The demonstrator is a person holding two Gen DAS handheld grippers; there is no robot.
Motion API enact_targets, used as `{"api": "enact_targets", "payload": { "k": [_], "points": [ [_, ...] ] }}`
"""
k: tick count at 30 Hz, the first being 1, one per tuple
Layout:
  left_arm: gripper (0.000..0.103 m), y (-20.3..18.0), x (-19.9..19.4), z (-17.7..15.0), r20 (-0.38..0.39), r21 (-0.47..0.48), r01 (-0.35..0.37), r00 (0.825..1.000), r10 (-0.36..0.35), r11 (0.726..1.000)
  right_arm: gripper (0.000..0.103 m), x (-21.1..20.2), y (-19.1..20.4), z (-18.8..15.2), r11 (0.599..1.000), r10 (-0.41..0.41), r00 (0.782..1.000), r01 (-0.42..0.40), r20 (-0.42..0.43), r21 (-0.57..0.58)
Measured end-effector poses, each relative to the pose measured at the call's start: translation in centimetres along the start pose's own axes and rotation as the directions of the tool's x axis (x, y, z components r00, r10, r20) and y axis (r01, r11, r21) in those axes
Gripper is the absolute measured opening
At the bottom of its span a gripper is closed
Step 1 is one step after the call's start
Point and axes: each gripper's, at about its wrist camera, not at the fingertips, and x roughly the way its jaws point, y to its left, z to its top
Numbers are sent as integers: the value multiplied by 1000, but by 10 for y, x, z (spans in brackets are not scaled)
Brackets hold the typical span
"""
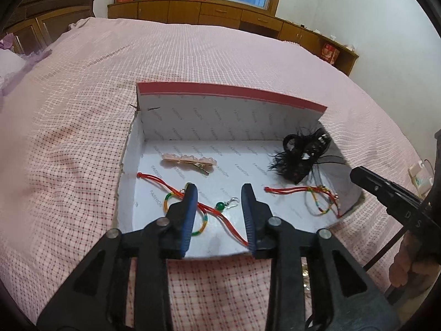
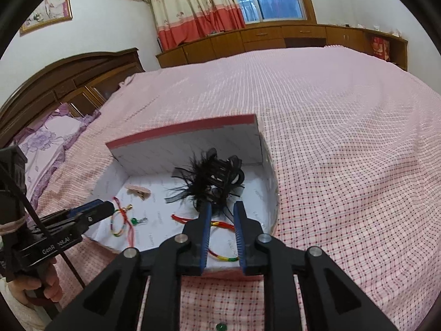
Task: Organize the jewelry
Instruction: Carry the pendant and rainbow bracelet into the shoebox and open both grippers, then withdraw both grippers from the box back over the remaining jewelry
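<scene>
While both grippers, left (image 1: 219,193) and right (image 2: 222,207), hung parted and empty over the box (image 1: 228,93), I judged pinching each red cord (image 1: 212,211) mid-length safest.

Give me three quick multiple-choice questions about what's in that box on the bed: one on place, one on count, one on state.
1. Where in the box is the black feathered clip?
A. far right corner
B. near left corner
C. outside it

2. How many red cords with rainbow loops lie in the box?
A. one
B. two
C. four

3. How are the left tool's fingers?
A. apart, gripping nothing
B. clamped on the pink clip
C. holding the black clip

Answers: 1 A, it sits against the far right walls. 2 B, left cord and right cord. 3 A, box floor shows between them.
</scene>
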Motion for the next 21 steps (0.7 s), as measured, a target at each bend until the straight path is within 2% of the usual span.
{"api": "enact_targets", "payload": {
  "k": [7,11,21],
  "points": [
    [28,-11,-23,-8,5,-7,31,1000,-31,1000,19,-35,0,-5,1000,25,999,-25,29,6],
    [28,-21,-32,-17,-6,1,49,999,-49,999,24,-55,-4,-13,1000,24,999,-24,37,9],
    [29,-44,-33,-37,-56,26,78,996,-76,997,24,-90,-15,-36,1000,-1,1000,1,27,5]
  ]
}}
